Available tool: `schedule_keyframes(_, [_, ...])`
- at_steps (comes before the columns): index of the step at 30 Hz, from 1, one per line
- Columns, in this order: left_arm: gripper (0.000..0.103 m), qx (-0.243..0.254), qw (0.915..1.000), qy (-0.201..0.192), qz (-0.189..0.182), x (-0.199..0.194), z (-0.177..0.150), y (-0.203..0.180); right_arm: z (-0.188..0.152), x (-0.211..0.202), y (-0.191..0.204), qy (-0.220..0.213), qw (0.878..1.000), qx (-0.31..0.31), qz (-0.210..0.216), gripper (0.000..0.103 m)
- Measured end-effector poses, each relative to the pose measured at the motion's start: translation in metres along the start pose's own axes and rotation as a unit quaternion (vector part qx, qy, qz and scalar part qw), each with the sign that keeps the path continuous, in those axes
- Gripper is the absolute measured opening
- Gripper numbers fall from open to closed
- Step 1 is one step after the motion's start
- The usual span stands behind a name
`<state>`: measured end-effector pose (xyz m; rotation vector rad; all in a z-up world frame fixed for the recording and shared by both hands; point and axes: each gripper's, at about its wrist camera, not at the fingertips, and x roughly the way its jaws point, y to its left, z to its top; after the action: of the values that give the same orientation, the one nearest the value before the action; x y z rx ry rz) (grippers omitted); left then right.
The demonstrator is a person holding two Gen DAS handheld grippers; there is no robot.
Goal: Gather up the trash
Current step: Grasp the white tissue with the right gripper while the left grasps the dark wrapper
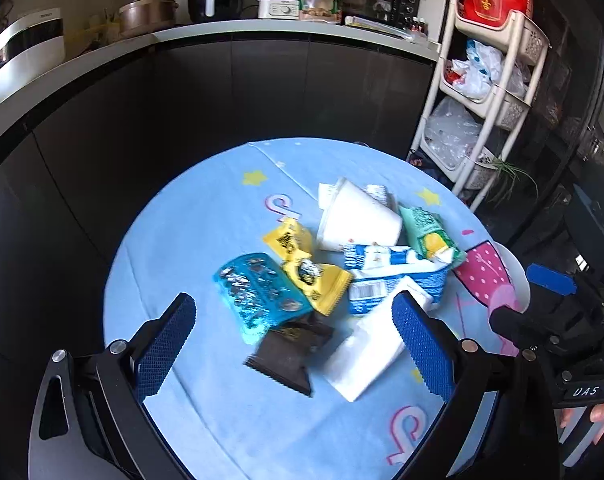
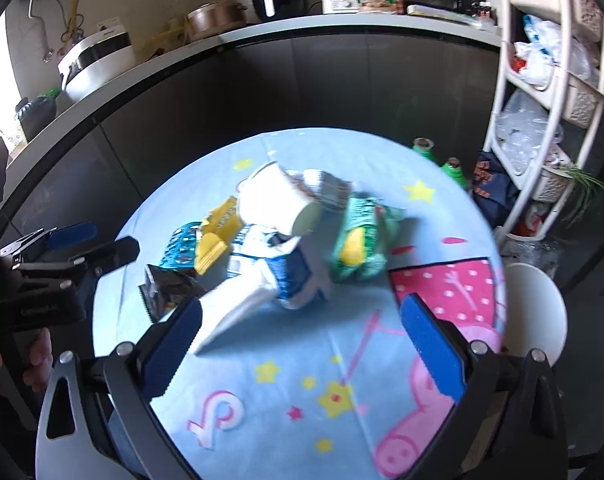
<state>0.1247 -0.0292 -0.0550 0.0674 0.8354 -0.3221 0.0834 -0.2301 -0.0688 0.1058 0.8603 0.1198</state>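
Note:
A heap of trash lies on the round table with a light blue cartoon cloth (image 1: 206, 216) (image 2: 302, 364). The heap holds a tipped white paper cup (image 1: 357, 216) (image 2: 278, 200), a teal wrapper (image 1: 254, 292) (image 2: 182, 248), yellow wrappers (image 1: 302, 260) (image 2: 218, 232), a blue-and-white carton (image 1: 385, 276) (image 2: 286, 272), a green packet (image 1: 425, 232) (image 2: 359, 240), a dark wrapper (image 1: 290, 352) (image 2: 166, 292) and a white packet (image 1: 369, 352) (image 2: 238, 308). My left gripper (image 1: 294, 348) hovers open above the dark wrapper. My right gripper (image 2: 302, 344) is open over bare cloth, just short of the heap.
A white round bin or stool (image 1: 513, 276) (image 2: 537, 312) stands by the table's right edge. Behind runs a dark counter (image 1: 230, 72) with appliances. A white basket rack (image 1: 489, 92) (image 2: 549, 92) stands at the right, with green items (image 2: 453, 168) on the floor beside it.

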Motion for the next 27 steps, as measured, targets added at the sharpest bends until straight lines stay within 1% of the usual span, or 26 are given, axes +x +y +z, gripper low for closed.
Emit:
schedule_keyframes(4, [0.095, -0.012, 0.9999, 0.002, -0.002, 0.001, -0.003, 0.026, 0.0, 0.016, 0.014, 0.015, 1.0, -0.009, 0.017, 0.098])
schedule_keyframes(9, [0.095, -0.019, 0.9996, 0.01, -0.016, 0.005, -0.006, 0.039, -0.005, 0.041, 0.03, 0.045, 0.999, -0.011, 0.026, 0.087])
schedule_keyframes(10, [0.094, -0.018, 0.9996, 0.011, -0.016, 0.005, -0.007, 0.041, -0.006, 0.045, 0.031, 0.05, 0.998, -0.01, 0.026, 0.081])
schedule_keyframes(11, [0.094, -0.017, 0.9996, 0.013, -0.02, 0.005, -0.009, 0.043, -0.007, 0.05, 0.033, 0.056, 0.998, -0.007, 0.025, 0.077])
schedule_keyframes(12, [0.093, -0.015, 0.9995, 0.014, -0.025, 0.006, -0.01, 0.043, -0.008, 0.054, 0.034, 0.063, 0.998, -0.003, 0.029, 0.077])
schedule_keyframes(15, [0.087, -0.008, 0.9988, 0.022, -0.042, 0.007, -0.014, 0.044, -0.014, 0.067, 0.04, 0.09, 0.995, 0.005, 0.052, 0.075])
schedule_keyframes(16, [0.084, -0.007, 0.9987, 0.024, -0.046, 0.007, -0.016, 0.044, -0.016, 0.073, 0.043, 0.099, 0.994, 0.005, 0.054, 0.072])
schedule_keyframes(17, [0.081, -0.008, 0.9983, 0.029, -0.051, 0.008, -0.018, 0.043, -0.017, 0.077, 0.045, 0.103, 0.993, 0.004, 0.055, 0.069])
schedule_keyframes(21, [0.076, -0.004, 0.9959, 0.043, -0.08, 0.01, -0.027, 0.042, -0.02, 0.096, 0.046, 0.114, 0.991, 0.029, 0.066, 0.063])
schedule_keyframes(22, [0.074, -0.003, 0.995, 0.048, -0.088, 0.011, -0.029, 0.04, -0.02, 0.099, 0.045, 0.113, 0.991, 0.032, 0.064, 0.056])
schedule_keyframes(23, [0.073, -0.002, 0.9941, 0.053, -0.095, 0.012, -0.03, 0.039, -0.021, 0.101, 0.044, 0.114, 0.991, 0.034, 0.063, 0.04])
schedule_keyframes(24, [0.072, -0.003, 0.9931, 0.058, -0.102, 0.015, -0.031, 0.038, -0.021, 0.101, 0.043, 0.116, 0.991, 0.035, 0.061, 0.017])
schedule_keyframes(25, [0.068, -0.003, 0.9925, 0.062, -0.105, 0.017, -0.032, 0.037, -0.021, 0.101, 0.041, 0.115, 0.991, 0.034, 0.059, 0.007])
schedule_keyframes(26, [0.062, -0.003, 0.9918, 0.067, -0.109, 0.02, -0.032, 0.036, -0.021, 0.099, 0.04, 0.114, 0.991, 0.033, 0.057, 0.005])
schedule_keyframes(27, [0.059, -0.001, 0.991, 0.07, -0.114, 0.024, -0.032, 0.034, -0.021, 0.096, 0.038, 0.112, 0.992, 0.032, 0.056, 0.005])
